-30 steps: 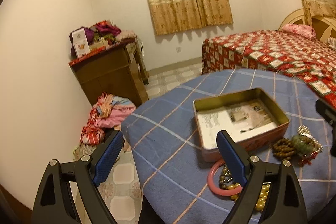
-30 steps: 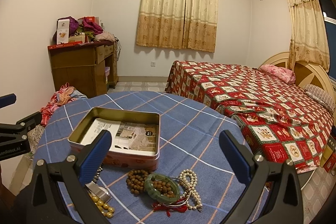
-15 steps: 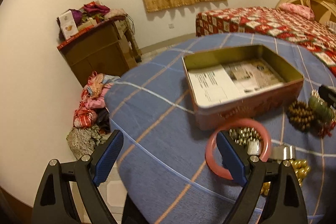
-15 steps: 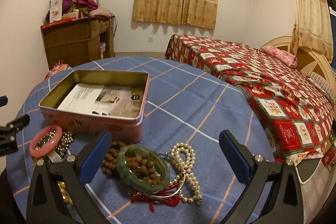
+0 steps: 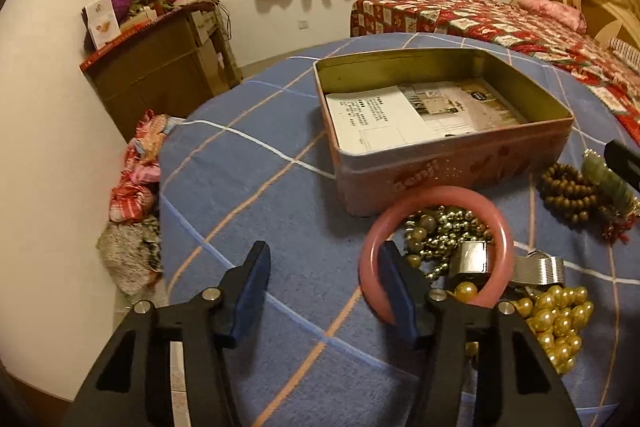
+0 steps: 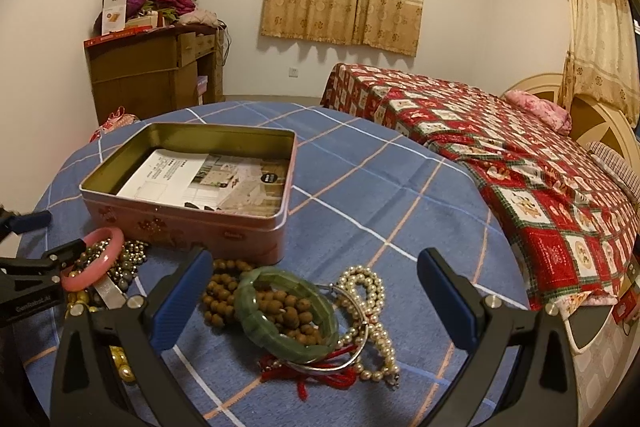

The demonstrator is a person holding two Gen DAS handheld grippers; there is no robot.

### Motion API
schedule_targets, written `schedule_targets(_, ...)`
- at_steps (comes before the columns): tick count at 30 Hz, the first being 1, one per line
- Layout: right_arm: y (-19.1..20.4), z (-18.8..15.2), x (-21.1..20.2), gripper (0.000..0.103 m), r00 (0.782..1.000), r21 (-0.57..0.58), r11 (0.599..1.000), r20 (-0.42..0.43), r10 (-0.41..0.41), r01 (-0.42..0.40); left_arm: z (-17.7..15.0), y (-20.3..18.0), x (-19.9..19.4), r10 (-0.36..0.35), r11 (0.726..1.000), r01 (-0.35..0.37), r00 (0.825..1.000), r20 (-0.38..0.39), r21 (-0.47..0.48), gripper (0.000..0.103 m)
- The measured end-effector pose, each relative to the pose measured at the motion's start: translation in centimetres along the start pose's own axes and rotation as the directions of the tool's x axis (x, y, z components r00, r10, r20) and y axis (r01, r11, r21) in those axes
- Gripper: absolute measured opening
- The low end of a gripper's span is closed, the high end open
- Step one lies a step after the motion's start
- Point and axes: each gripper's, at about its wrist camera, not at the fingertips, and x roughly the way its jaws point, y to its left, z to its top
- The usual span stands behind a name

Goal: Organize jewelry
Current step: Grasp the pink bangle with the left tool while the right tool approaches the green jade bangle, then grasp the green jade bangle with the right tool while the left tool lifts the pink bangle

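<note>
A pink bangle (image 5: 440,193) (image 6: 108,255) lies on a heap of gold and silver beads (image 5: 444,231), just in front of an open pink tin box (image 5: 440,167) (image 6: 180,227) lined with printed paper. My left gripper (image 5: 326,287) (image 6: 64,231) is low over the cloth and its jaws are closing. One finger sits inside the bangle's ring, so the near rim is between the pads, and the other pad is still well clear. My right gripper (image 6: 314,299) hangs open above a green bangle (image 6: 246,303) (image 5: 608,183), touching nothing.
Brown wooden beads (image 6: 224,291) (image 5: 568,191), a white pearl string (image 6: 368,287), golden pearls (image 5: 560,319) and a metal watch band (image 5: 536,269) lie on the blue checked cloth (image 6: 380,195). A bed (image 6: 520,155) stands to the right. A cluttered wooden cabinet (image 6: 152,75) stands behind.
Both grippers have sunk toward the table and tilted down. The left jaws have narrowed, and one finger now sits inside the pink bangle. The right gripper stays wide.
</note>
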Motion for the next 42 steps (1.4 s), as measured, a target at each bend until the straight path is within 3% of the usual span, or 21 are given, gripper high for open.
schedule_targets(2,-0.1,0.0,0.1,0.103,1.000,0.002,1.000,-0.003,-0.002,0.002,0.1,-0.1,0.1,-0.022,1.000,0.022,1.000,-0.002,0.002,0.052)
schedule_targets(4,-0.1,-0.1,0.3,0.103,1.000,0.006,1.000,-0.014,0.001,-0.001,0.1,-0.4,0.1,-0.070,0.998,0.070,0.998,-0.005,0.006,0.035)
schedule_targets(6,-0.2,-0.1,0.3,0.103,1.000,0.008,1.000,-0.016,0.002,-0.002,-0.1,-1.2,-0.1,-0.101,0.994,0.101,0.995,-0.001,0.034,0.011)
schedule_targets(7,-0.2,-0.1,0.3,0.103,1.000,0.007,1.000,-0.015,0.001,-0.001,-0.2,-1.4,-0.3,-0.102,0.994,0.102,0.995,-0.001,0.046,0.010)
schedule_targets(13,-0.6,-0.1,0.3,0.103,1.000,0.011,1.000,-0.018,-0.003,0.004,0.0,-1.0,-1.6,-0.134,0.991,0.133,0.991,0.031,0.031,0.009)
schedule_targets(22,-2.5,0.3,0.6,0.103,0.999,0.034,0.999,-0.025,-0.021,0.022,1.7,-0.7,-4.8,-0.101,0.994,0.093,0.985,0.139,0.059,0.008)
schedule_targets(31,-3.4,0.0,0.6,0.078,0.996,0.043,0.998,-0.070,0.054,-0.051,2.4,0.2,-5.2,-0.105,0.994,0.103,0.982,0.159,0.024,0.008)
schedule_targets(39,-0.1,-0.3,-0.2,0.078,0.986,-0.020,0.988,-0.059,0.153,-0.154,2.2,-0.1,-5.3,-0.103,0.995,0.101,0.982,0.161,0.021,0.008)
schedule_targets(42,0.8,-0.7,0.4,0.061,0.982,-0.047,0.984,-0.089,0.165,-0.170,2.0,-0.2,-5.2,-0.109,0.994,0.106,0.982,0.152,0.029,0.008)
